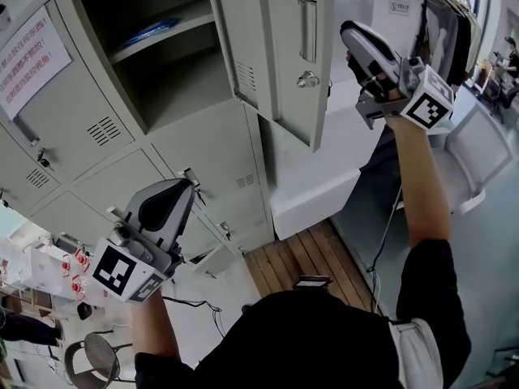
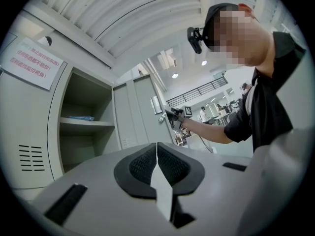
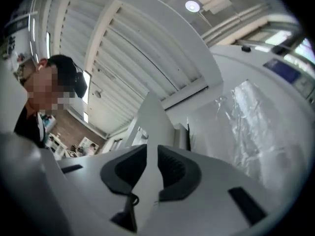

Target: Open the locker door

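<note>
The grey locker door (image 1: 292, 63) stands swung open, with its latch and handle facing me. Behind it the open compartment (image 1: 162, 63) shows a shelf with a blue item (image 1: 158, 29). My right gripper (image 1: 350, 39) is up beside the door's free edge. In the right gripper view its pads stand apart (image 3: 152, 161), and the pale door panel (image 3: 150, 114) lines up with the gap; I cannot tell whether they touch it. My left gripper (image 1: 188, 186) hangs low before the lower lockers. It is shut and empty (image 2: 156, 154), facing the open compartment (image 2: 81, 122).
Closed lockers surround the open one, one bearing a paper notice (image 1: 28, 59). A white cabinet (image 1: 324, 193) stands right of the lockers above a wooden floor strip (image 1: 300, 258). A white chair (image 1: 478, 152) and a clothes rack (image 1: 450, 23) are at right, and a stool (image 1: 93, 359) at lower left.
</note>
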Demonstrator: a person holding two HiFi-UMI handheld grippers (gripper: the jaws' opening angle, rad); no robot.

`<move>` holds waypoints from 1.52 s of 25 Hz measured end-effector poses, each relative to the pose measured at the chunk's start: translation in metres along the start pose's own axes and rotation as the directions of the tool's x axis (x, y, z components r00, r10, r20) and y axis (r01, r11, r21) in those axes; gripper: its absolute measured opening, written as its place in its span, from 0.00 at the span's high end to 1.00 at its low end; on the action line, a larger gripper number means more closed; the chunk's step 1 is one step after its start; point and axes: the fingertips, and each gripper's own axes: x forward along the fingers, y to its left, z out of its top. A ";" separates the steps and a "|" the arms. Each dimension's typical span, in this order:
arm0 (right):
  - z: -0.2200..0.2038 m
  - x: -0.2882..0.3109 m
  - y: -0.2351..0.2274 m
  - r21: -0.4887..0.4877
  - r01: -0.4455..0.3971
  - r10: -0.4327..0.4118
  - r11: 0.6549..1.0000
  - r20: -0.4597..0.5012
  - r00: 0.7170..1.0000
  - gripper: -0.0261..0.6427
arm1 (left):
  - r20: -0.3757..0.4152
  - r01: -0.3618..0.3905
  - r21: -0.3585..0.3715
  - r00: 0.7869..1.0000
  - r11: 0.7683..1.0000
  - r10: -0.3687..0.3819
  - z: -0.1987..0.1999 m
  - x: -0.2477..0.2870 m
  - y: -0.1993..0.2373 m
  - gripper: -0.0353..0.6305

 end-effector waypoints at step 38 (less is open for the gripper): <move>-0.225 -0.051 0.201 -0.028 0.225 -0.223 0.974 -0.313 0.923 0.94 | 0.012 -0.153 -0.255 0.987 0.955 0.161 -0.138 -0.011 -0.047 0.92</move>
